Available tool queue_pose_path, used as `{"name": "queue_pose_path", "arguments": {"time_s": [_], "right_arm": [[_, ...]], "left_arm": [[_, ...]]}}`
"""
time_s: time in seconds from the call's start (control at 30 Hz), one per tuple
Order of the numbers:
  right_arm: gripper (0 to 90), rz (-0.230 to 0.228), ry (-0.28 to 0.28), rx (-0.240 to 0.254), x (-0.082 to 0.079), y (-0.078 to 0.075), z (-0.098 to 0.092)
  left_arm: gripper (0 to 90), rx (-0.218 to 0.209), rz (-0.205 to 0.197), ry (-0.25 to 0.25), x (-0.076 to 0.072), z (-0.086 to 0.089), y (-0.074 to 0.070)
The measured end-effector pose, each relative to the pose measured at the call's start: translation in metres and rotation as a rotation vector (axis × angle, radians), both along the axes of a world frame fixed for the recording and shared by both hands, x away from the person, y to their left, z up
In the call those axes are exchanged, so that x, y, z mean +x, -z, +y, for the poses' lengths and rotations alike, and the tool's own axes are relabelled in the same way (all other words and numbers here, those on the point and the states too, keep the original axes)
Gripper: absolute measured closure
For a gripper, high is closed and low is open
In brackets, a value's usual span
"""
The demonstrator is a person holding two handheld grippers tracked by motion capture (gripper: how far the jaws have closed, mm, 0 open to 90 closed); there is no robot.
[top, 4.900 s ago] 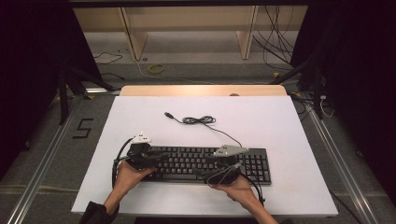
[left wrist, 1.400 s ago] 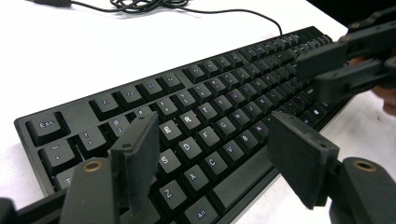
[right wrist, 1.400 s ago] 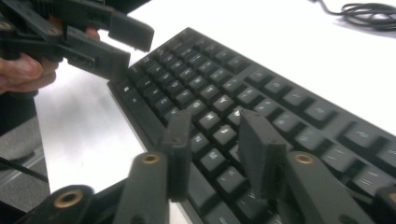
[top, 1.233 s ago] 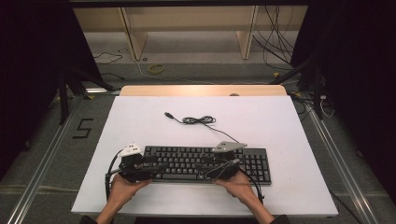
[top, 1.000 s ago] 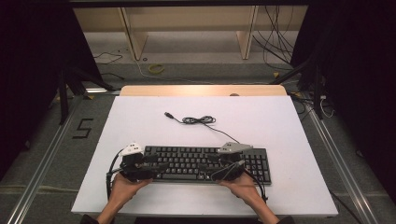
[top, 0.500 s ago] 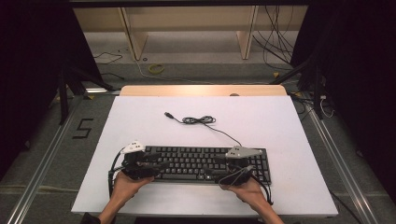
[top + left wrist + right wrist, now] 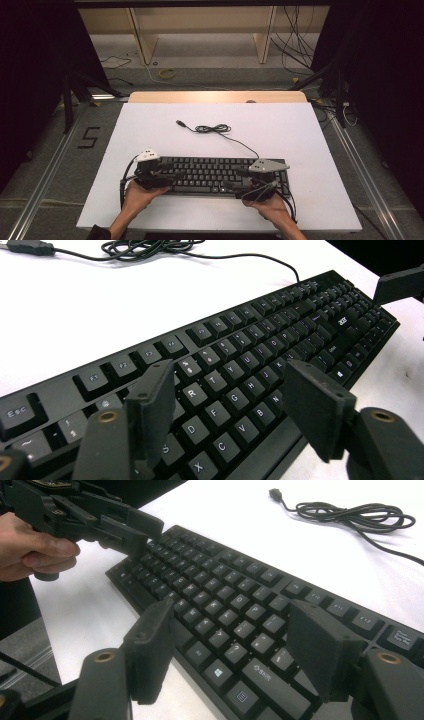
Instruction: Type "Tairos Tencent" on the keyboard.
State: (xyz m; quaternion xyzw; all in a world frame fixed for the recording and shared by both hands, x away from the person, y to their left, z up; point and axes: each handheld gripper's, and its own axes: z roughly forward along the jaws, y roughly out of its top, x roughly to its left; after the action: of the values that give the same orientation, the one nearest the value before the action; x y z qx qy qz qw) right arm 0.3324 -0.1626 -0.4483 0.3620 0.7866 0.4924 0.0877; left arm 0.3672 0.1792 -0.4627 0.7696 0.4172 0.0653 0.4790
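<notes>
- A black keyboard (image 7: 220, 174) lies flat on the white table (image 7: 150, 135), near the front edge, its long side running left to right
- Its thin cable (image 7: 212, 129) runs from the back right over the table to a loose coil, and the plug (image 7: 181, 123) lies just past the coil
- The left gripper (image 7: 225, 395) hovers over the left end of the keyboard; its jaws stand spread and have just been closing a little, with letter keys showing between them and nothing pinched
- The right gripper (image 7: 230, 640) hangs over the right part of the keyboard, near its front edge; its jaws are spread and have just been opening, gripping nothing
- In the right gripper view the person's left hand (image 7: 30, 550) clasps the left gripper at the keyboard's far end
</notes>
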Motion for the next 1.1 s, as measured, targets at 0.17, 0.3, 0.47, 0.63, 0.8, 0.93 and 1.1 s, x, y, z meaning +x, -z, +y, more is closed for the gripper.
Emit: {"name": "queue_pose_path", "arguments": {"time_s": [0.17,0.3,0.47,0.63,0.8,0.93,1.1], "right_arm": [[35.7,-0.008,0.006,0.001,-0.002,0.000,-0.002],[34.9,-0.009,0.010,0.002,-0.004,0.000,-0.003],[34.7,-0.014,0.016,0.001,-0.006,0.000,-0.005],[34.6,-0.018,0.019,0.006,-0.007,0.000,-0.007],[34.5,-0.020,0.018,0.002,-0.008,0.001,-0.007],[34.3,-0.022,0.018,0.003,-0.008,0.000,-0.007],[34.2,-0.021,0.018,0.002,-0.008,0.000,-0.007]], "left_arm": [[41.3,0.010,0.002,0.010,0.005,-0.003,0.000],[46.6,0.042,-0.005,0.016,0.008,-0.008,0.001],[60.5,0.088,0.006,0.035,0.014,-0.016,0.005],[70.7,0.114,0.022,0.046,0.019,-0.021,0.007],[79.3,0.136,0.021,0.057,0.022,-0.029,0.010],[85.1,0.159,0.018,0.058,0.025,-0.033,0.011],[88.5,0.170,0.021,0.053,0.027,-0.033,0.013]]}}
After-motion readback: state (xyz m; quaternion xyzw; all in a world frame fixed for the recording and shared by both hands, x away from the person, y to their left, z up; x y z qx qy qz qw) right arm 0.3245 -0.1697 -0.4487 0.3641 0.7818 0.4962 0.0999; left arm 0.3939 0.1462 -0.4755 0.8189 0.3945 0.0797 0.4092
